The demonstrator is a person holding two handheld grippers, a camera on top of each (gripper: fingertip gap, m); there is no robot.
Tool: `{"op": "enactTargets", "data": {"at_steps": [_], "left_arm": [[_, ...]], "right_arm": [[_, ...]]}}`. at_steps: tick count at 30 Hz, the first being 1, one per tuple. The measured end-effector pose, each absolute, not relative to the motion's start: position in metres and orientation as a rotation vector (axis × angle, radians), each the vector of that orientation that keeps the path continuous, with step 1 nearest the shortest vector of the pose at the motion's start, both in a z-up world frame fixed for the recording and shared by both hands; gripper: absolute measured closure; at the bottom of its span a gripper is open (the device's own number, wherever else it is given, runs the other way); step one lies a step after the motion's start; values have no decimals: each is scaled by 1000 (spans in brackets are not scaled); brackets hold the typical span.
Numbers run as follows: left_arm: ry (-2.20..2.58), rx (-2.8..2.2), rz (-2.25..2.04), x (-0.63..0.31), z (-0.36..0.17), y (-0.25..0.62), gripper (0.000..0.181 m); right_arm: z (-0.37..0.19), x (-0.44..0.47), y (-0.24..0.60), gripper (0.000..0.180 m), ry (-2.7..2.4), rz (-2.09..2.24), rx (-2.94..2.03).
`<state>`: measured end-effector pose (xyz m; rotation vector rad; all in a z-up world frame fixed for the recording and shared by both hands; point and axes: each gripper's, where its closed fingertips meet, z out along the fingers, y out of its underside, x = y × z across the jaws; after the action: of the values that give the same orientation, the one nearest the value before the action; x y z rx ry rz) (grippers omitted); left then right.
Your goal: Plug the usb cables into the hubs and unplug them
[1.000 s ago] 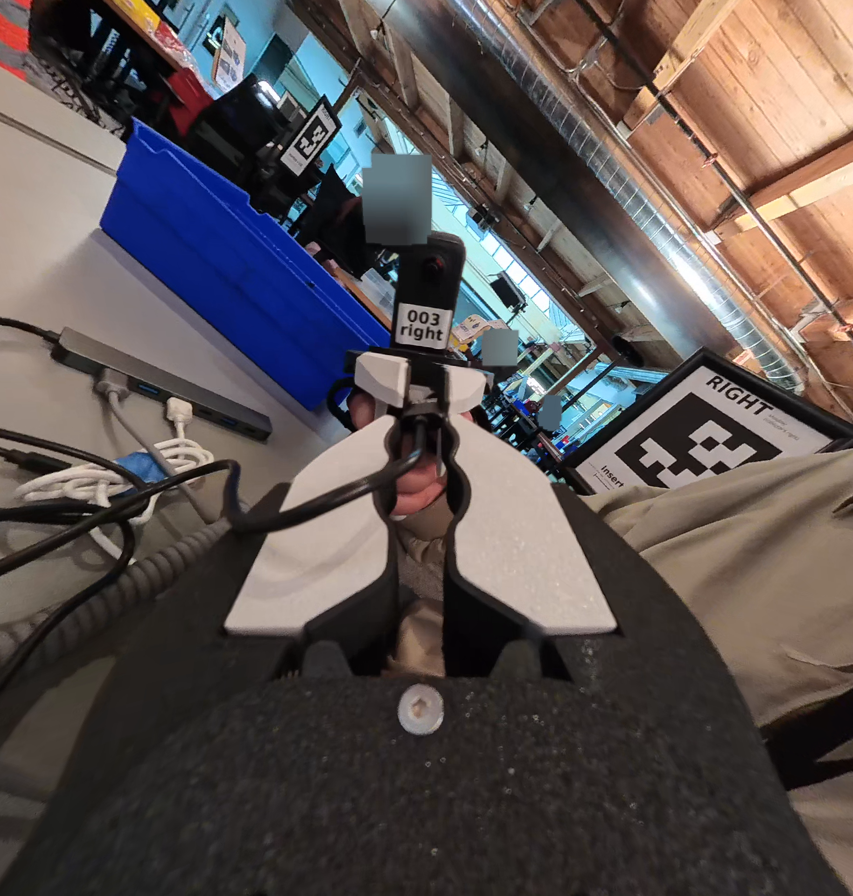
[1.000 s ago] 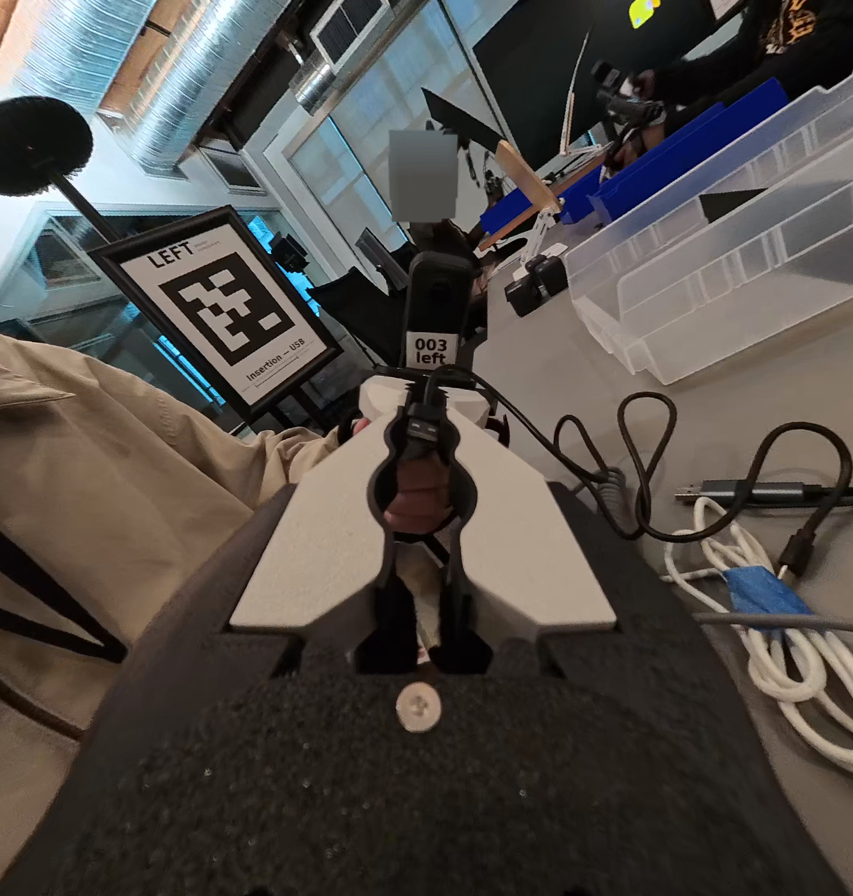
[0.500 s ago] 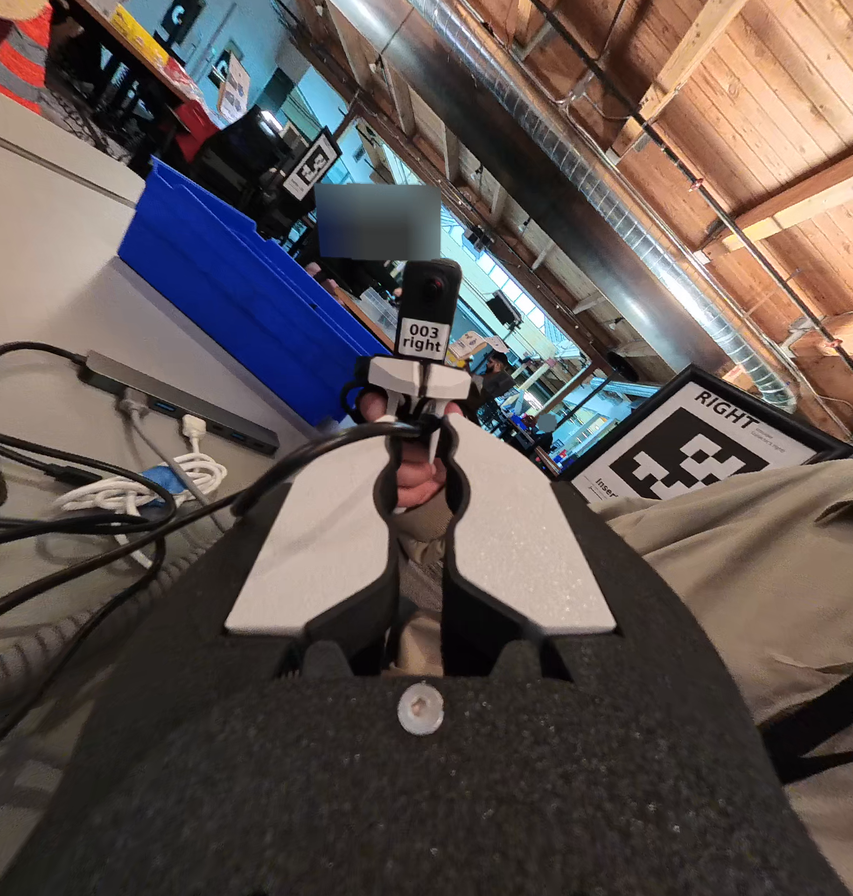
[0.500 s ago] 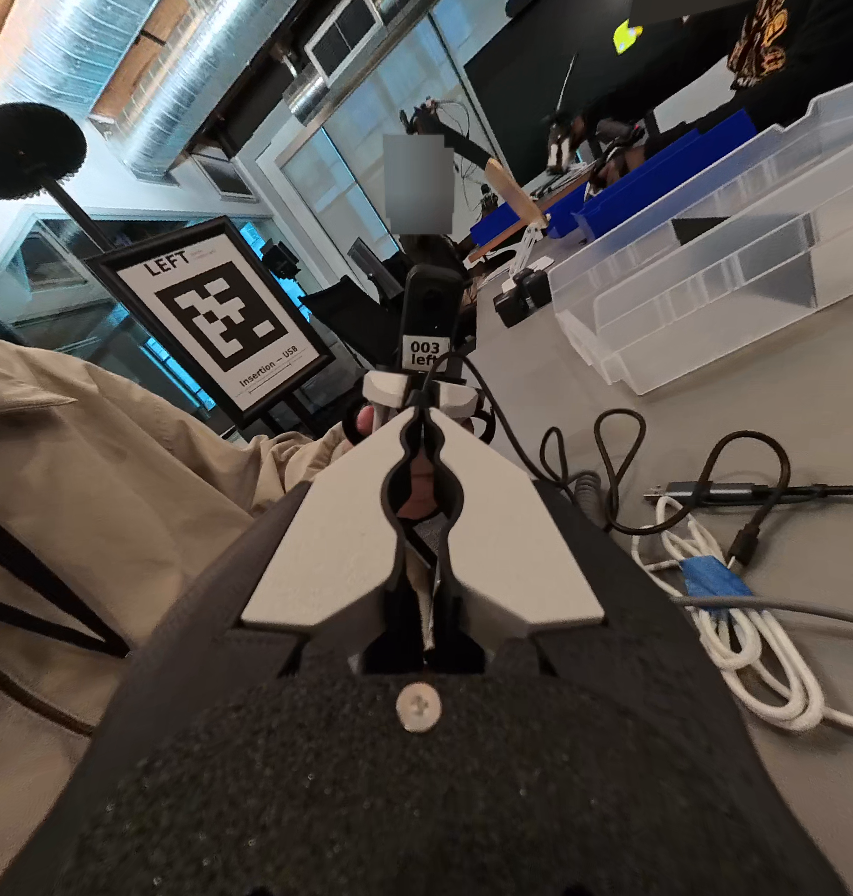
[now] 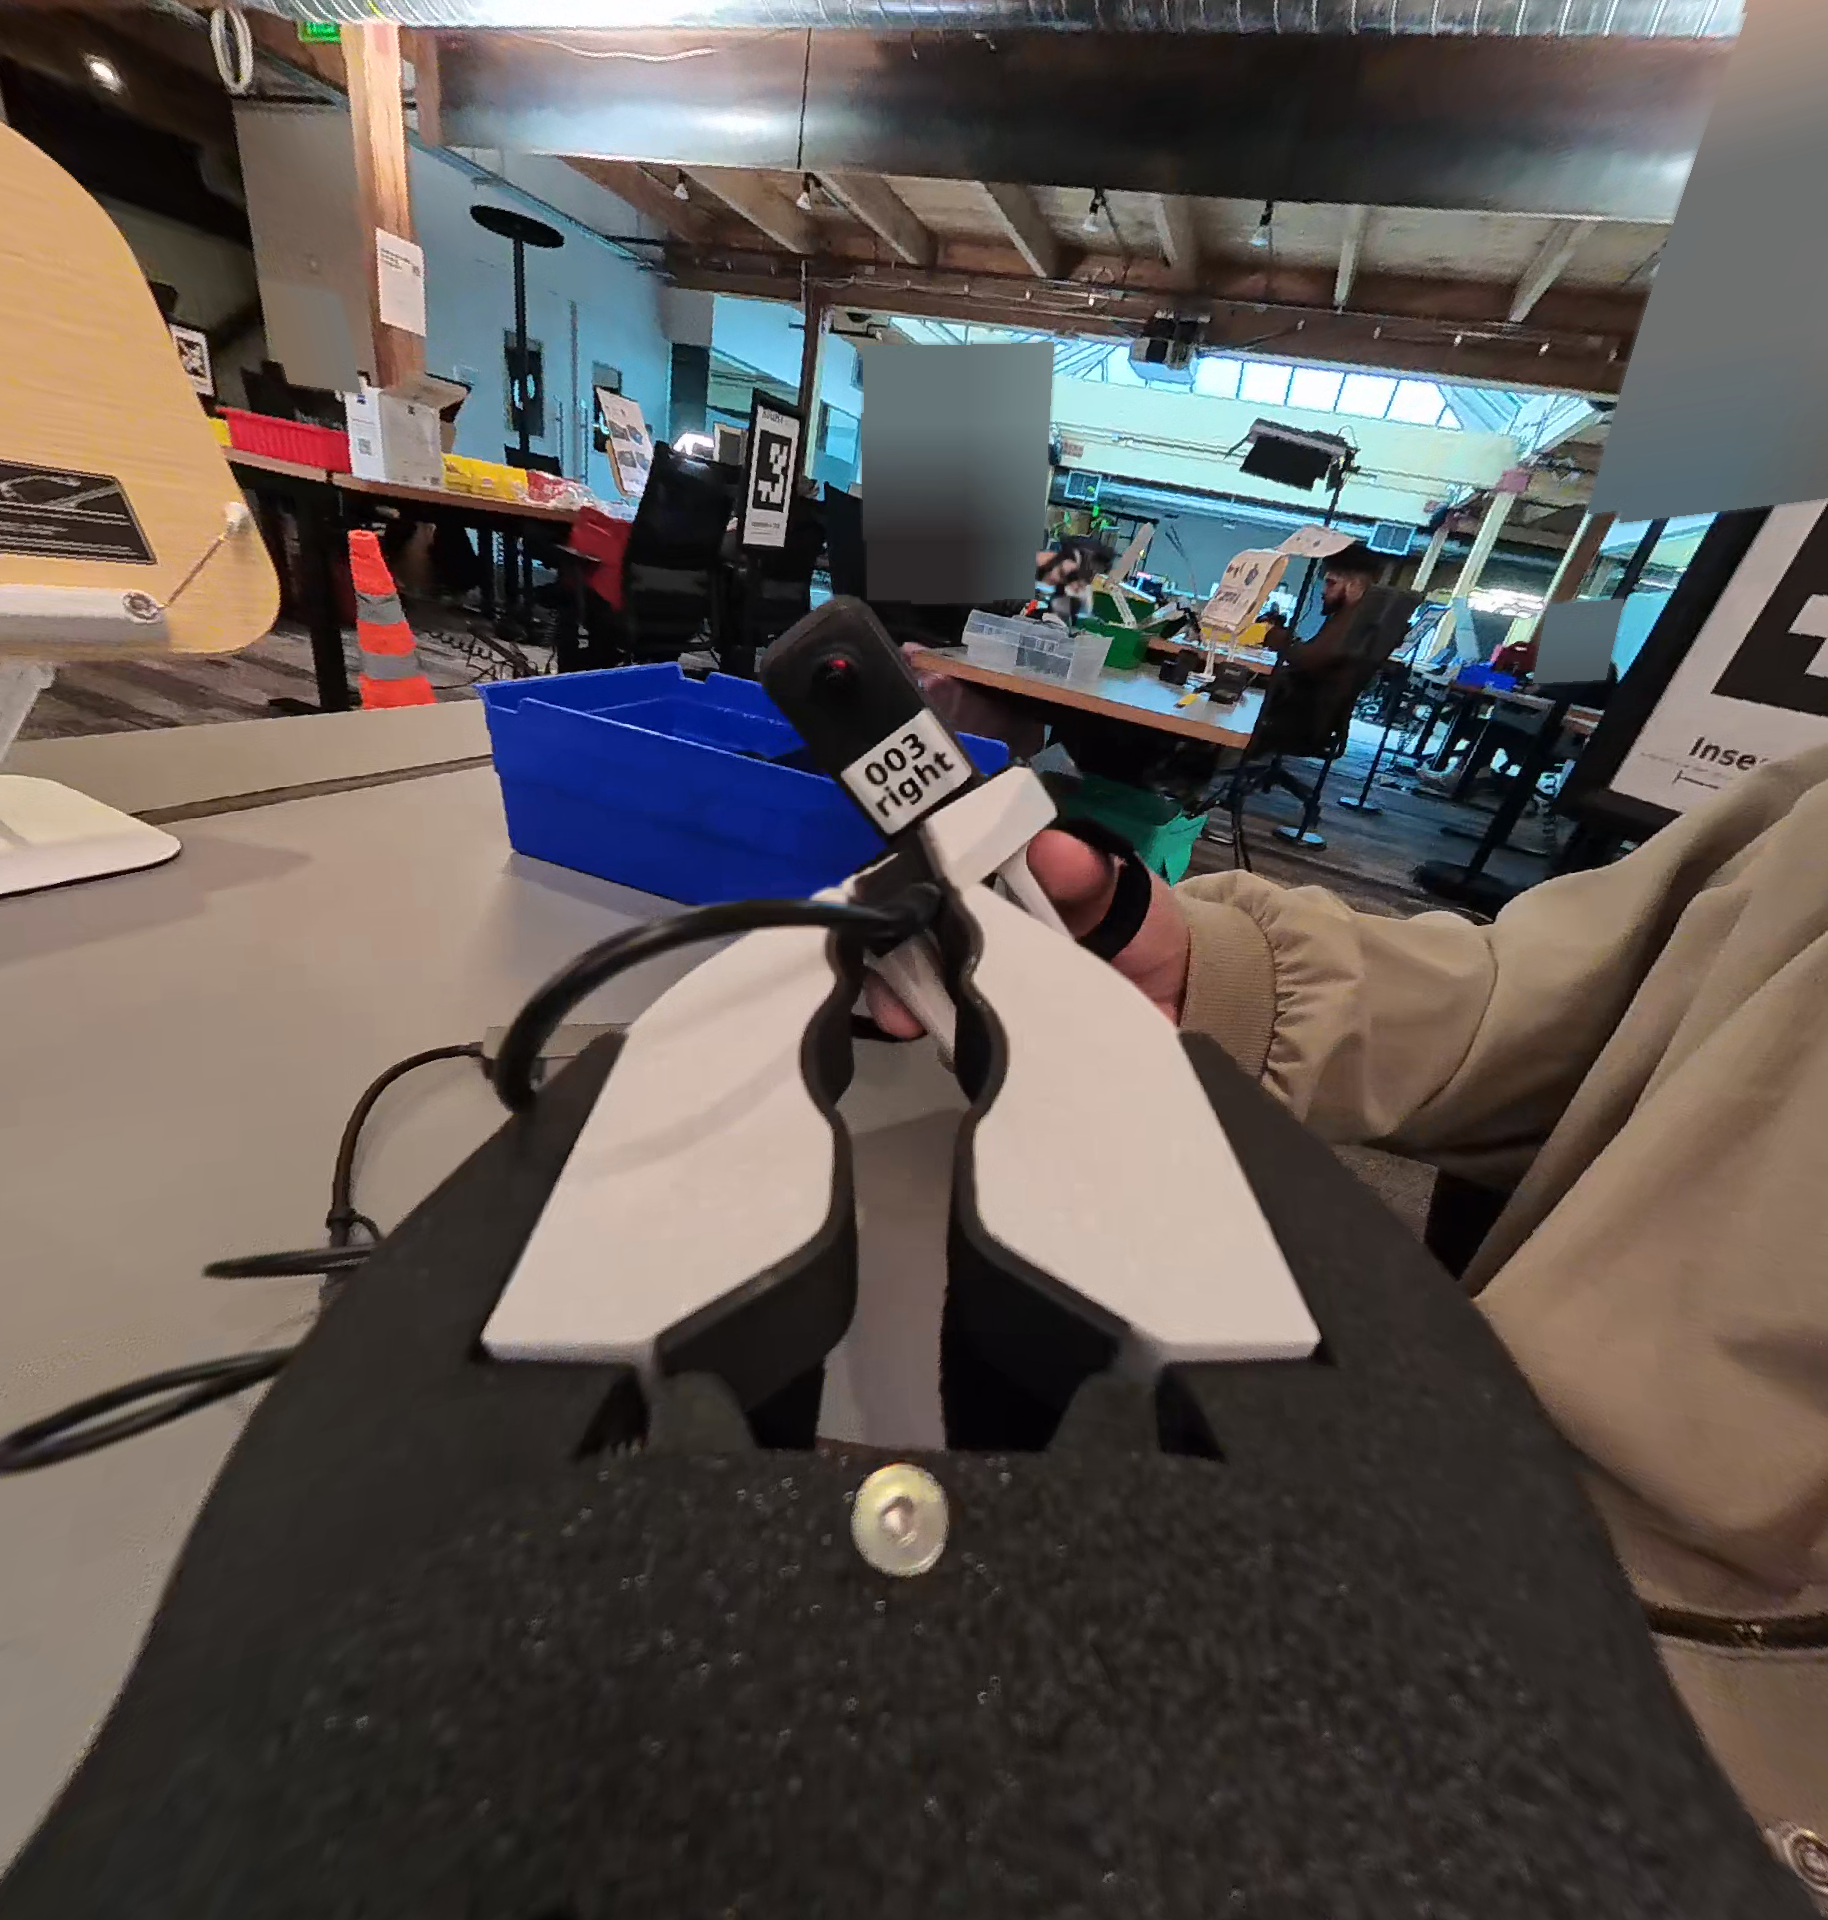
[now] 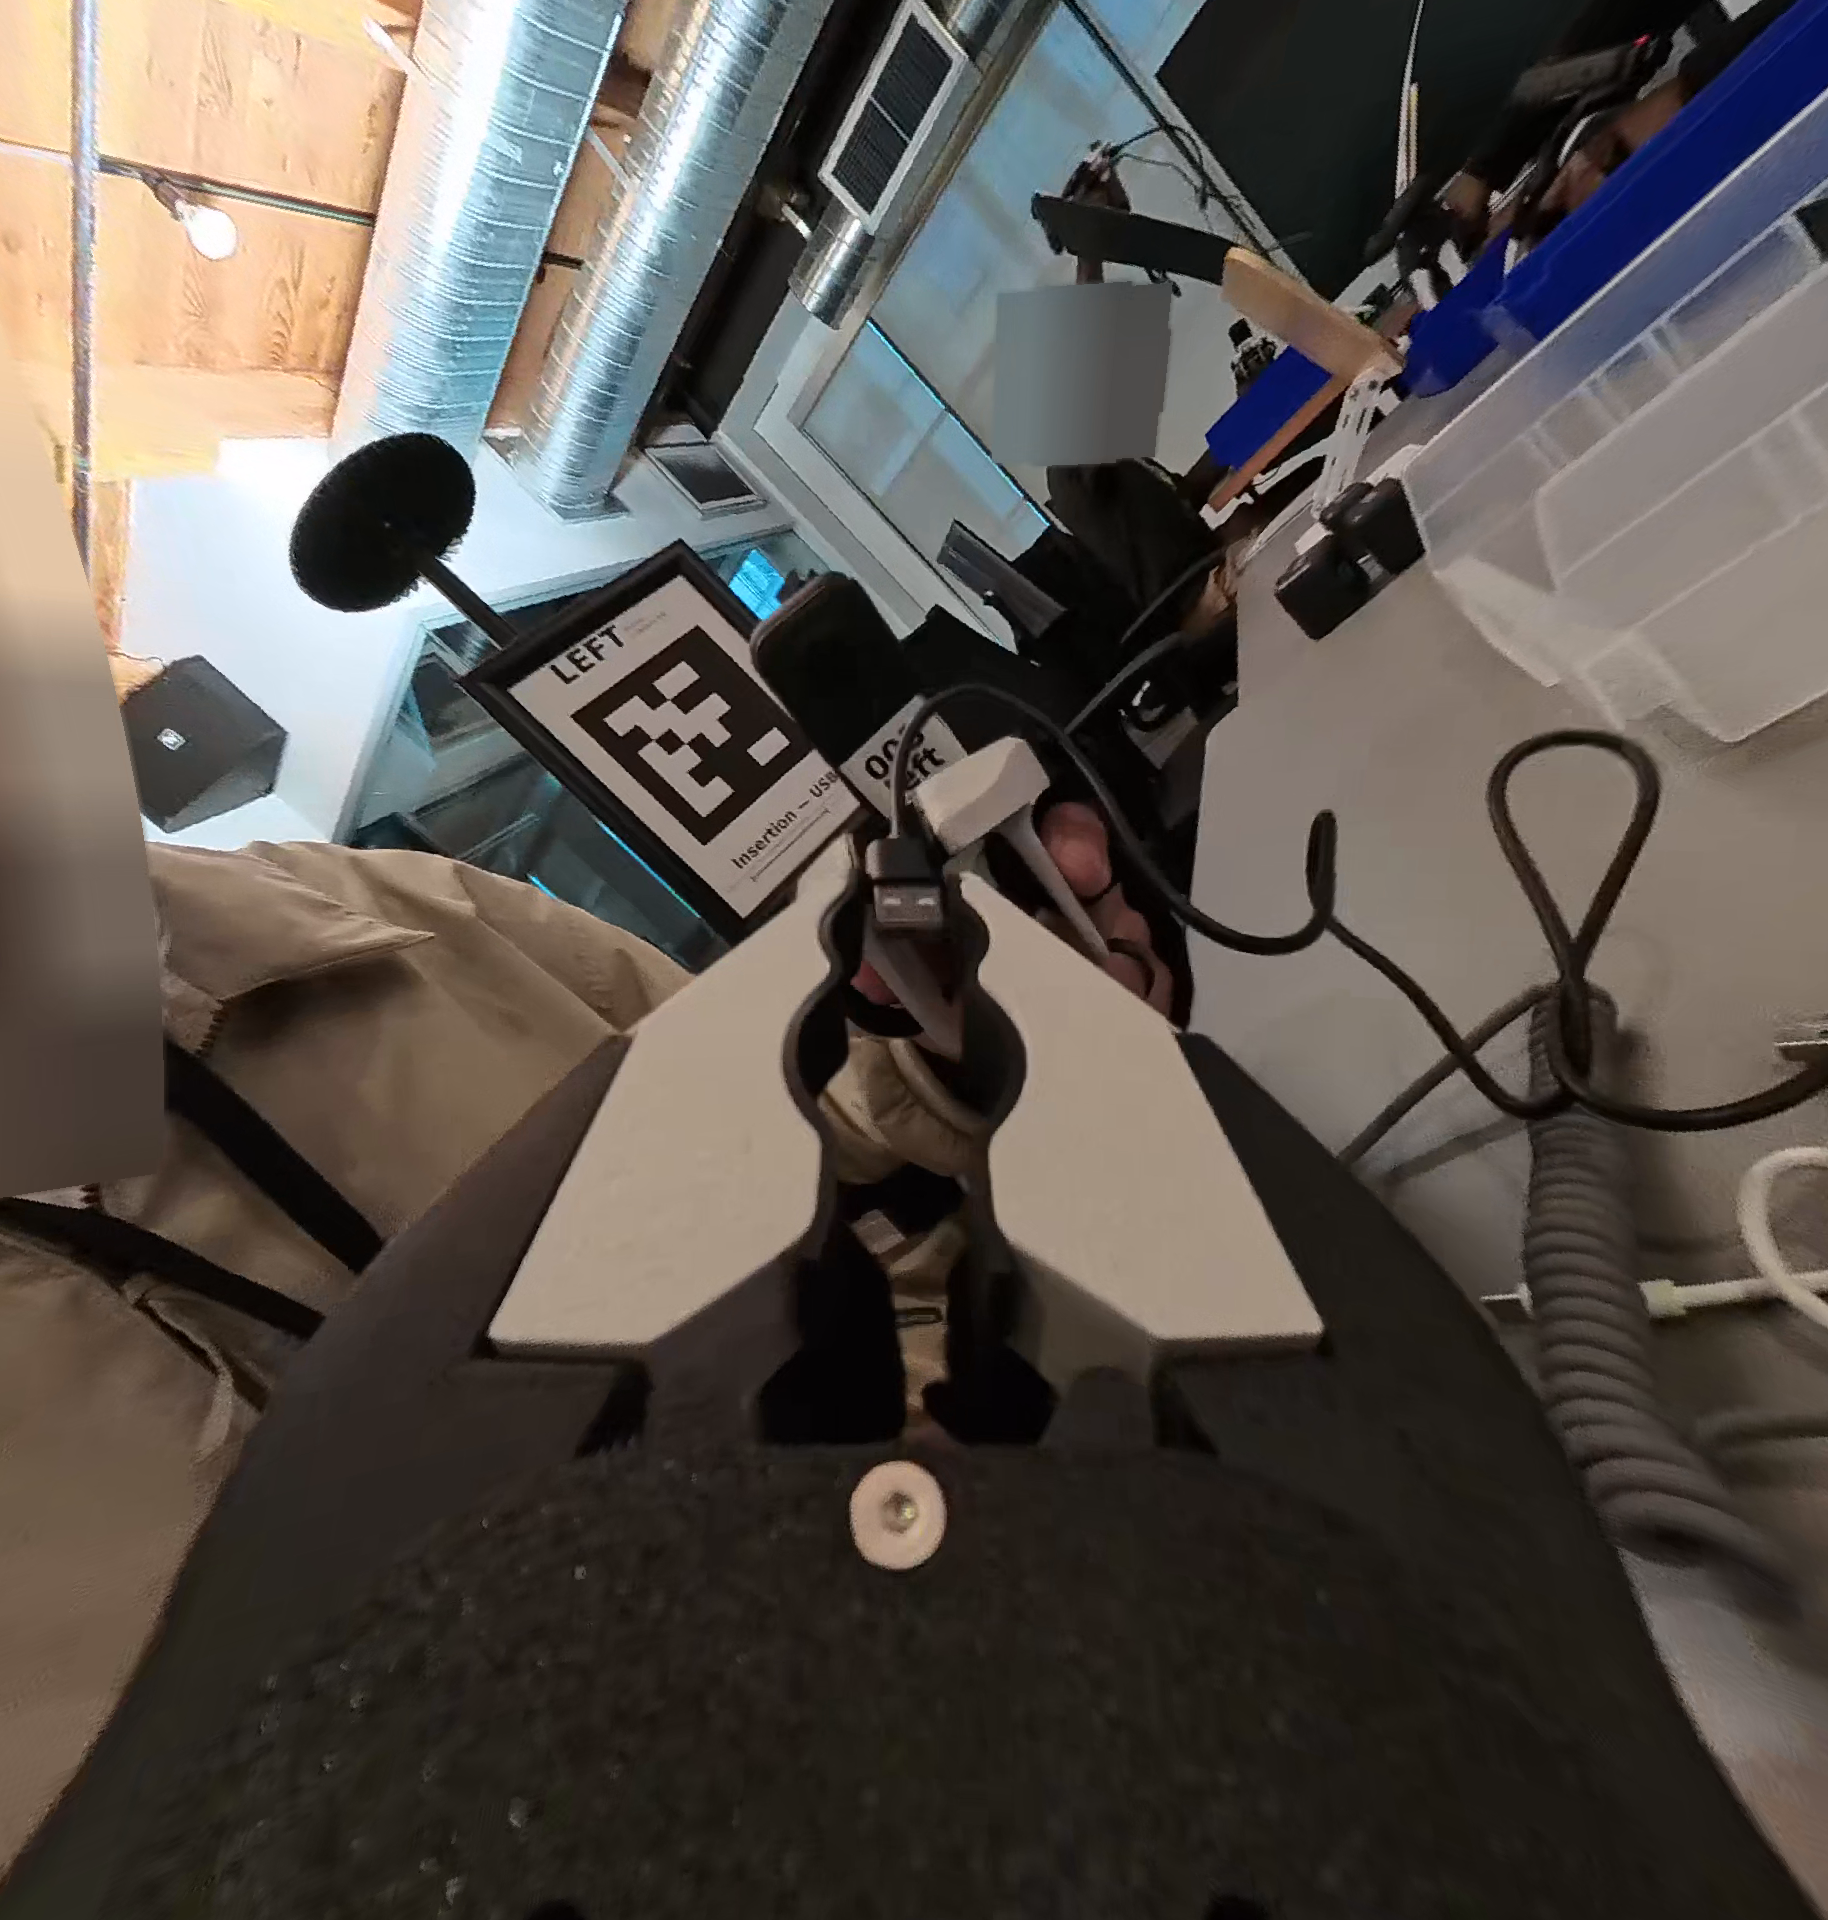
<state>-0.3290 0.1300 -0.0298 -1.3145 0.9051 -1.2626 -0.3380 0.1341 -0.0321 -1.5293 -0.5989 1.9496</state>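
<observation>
My two grippers face each other above the grey table (image 5: 162, 1039), tip to tip. A black USB plug (image 6: 902, 883) sits between the tips of my right gripper (image 6: 905, 904), metal end toward its camera; the jaws are closed onto it. My left gripper (image 5: 908, 925) is shut on the black cable (image 5: 619, 945) just behind that plug. The cable loops left and down to the table. The right gripper's white fingers (image 5: 983, 831) meet my left tips. A grey flat piece (image 5: 541, 1039), perhaps a hub, peeks out behind my left finger.
A blue bin (image 5: 681, 790) stands at the back of the table. A white stand base (image 5: 37, 842) with a wooden board is at the far left. In the right wrist view, clear plastic bins (image 6: 1668, 468), white cables (image 6: 1803, 1174) and a grey coiled cable (image 6: 1585, 1247) lie on the table. The grippers are tip to tip, or close to it.
Both grippers have turned; the left view now sits level and the hub with white cables has left it. My right jaws stand wider than half a second ago, with the plug between them.
</observation>
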Motion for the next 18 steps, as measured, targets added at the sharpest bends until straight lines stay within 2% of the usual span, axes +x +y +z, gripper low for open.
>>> {"op": "enactTargets", "data": {"at_steps": [9, 12, 18], "left_arm": [[882, -1431, -1405, -328, -39, 133, 167], [899, -1458, -1423, -326, -44, 132, 175], [908, -1480, -1439, -325, -47, 131, 173]], "right_arm": [[-46, -327, 137, 166, -849, 1533, -1595], [-45, -322, 138, 166, -864, 1516, -1597], [-50, -324, 136, 166, -880, 1517, -1617]]}}
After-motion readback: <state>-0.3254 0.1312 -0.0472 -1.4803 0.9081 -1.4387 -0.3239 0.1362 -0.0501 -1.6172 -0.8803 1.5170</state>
